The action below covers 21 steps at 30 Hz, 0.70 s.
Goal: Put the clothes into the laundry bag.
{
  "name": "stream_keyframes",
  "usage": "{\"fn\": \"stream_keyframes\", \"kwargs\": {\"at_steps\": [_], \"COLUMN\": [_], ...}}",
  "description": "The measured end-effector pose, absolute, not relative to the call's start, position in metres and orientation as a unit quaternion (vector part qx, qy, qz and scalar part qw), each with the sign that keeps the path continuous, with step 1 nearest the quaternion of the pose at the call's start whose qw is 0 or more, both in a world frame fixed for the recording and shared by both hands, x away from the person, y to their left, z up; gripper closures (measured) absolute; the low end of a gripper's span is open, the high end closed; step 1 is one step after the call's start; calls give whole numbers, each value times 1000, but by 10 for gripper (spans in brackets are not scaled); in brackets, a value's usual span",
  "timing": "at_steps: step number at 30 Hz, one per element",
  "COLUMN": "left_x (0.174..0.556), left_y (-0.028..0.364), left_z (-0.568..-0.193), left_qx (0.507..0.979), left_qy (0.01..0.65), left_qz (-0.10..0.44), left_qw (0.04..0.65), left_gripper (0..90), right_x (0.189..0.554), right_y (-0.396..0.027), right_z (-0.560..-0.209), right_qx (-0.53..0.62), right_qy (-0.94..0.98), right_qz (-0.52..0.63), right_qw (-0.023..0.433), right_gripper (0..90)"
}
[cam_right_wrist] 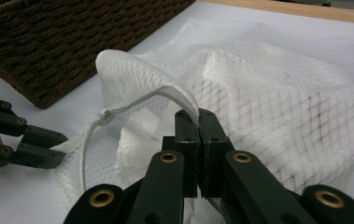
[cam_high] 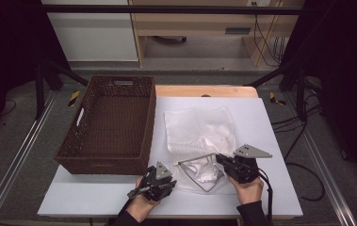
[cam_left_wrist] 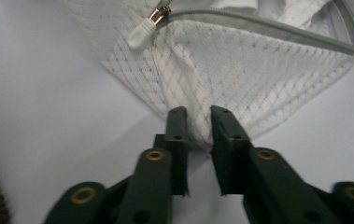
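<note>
A white mesh bag (cam_high: 199, 129) lies flat on the white table, its zippered mouth toward me and some white cloth (cam_high: 203, 170) inside. My right gripper (cam_high: 218, 158) (cam_right_wrist: 199, 114) is shut on the grey zipper edge (cam_right_wrist: 177, 93) and holds that lip raised in an arch. My left gripper (cam_high: 172, 182) (cam_left_wrist: 201, 116) pinches the bag's near left corner (cam_left_wrist: 198, 126), and creases in the mesh run out from its narrow jaws. The zipper pull (cam_left_wrist: 142, 35) rests just beyond that corner. In the right gripper view, the left gripper (cam_right_wrist: 60, 147) meets the bag's edge at the left.
A dark brown woven basket (cam_high: 105, 162) (cam_right_wrist: 48, 46) stands empty on the table's left half, close beside the bag. The white table top (cam_high: 270, 141) ends at a wooden strip at the back. Black frame bars and cables stand beyond the table.
</note>
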<state>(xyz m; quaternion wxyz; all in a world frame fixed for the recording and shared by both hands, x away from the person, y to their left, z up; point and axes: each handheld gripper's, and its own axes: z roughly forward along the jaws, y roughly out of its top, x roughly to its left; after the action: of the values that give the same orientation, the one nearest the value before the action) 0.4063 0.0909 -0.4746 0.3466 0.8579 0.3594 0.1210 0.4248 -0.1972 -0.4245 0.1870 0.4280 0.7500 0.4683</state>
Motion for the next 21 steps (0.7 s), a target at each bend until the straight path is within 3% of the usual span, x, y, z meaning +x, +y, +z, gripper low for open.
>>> {"fn": "stream_keyframes", "kwargs": {"at_steps": [2, 5, 8, 10, 14, 17, 21], "left_x": [404, 403, 401, 401, 401, 400, 400], "left_y": [93, 94, 95, 94, 95, 95, 96], "left_z": [-475, -476, -478, -479, -479, -479, -480], "left_qx": [859, 858, 854, 856, 856, 856, 856], "left_qy": [356, 352, 352, 349, 346, 344, 340], "left_qz": [113, 118, 121, 124, 124, 126, 125], "left_qw": [350, 354, 363, 362, 363, 364, 369], "left_gripper": [844, 863, 867, 867, 867, 866, 865], "right_x": [424, 424, 424, 422, 414, 405, 389], "right_y": [-196, -195, -195, -195, -195, -197, -202], "right_z": [-425, -427, -427, -426, -419, -412, -406], "right_qx": [430, 430, 430, 431, 427, 420, 409], "right_qy": [751, 753, 752, 751, 751, 748, 747], "right_qz": [465, 463, 464, 466, 468, 476, 486], "right_qw": [187, 184, 184, 184, 187, 196, 194], "right_gripper": [877, 857, 747, 628, 505, 465, 475]}}
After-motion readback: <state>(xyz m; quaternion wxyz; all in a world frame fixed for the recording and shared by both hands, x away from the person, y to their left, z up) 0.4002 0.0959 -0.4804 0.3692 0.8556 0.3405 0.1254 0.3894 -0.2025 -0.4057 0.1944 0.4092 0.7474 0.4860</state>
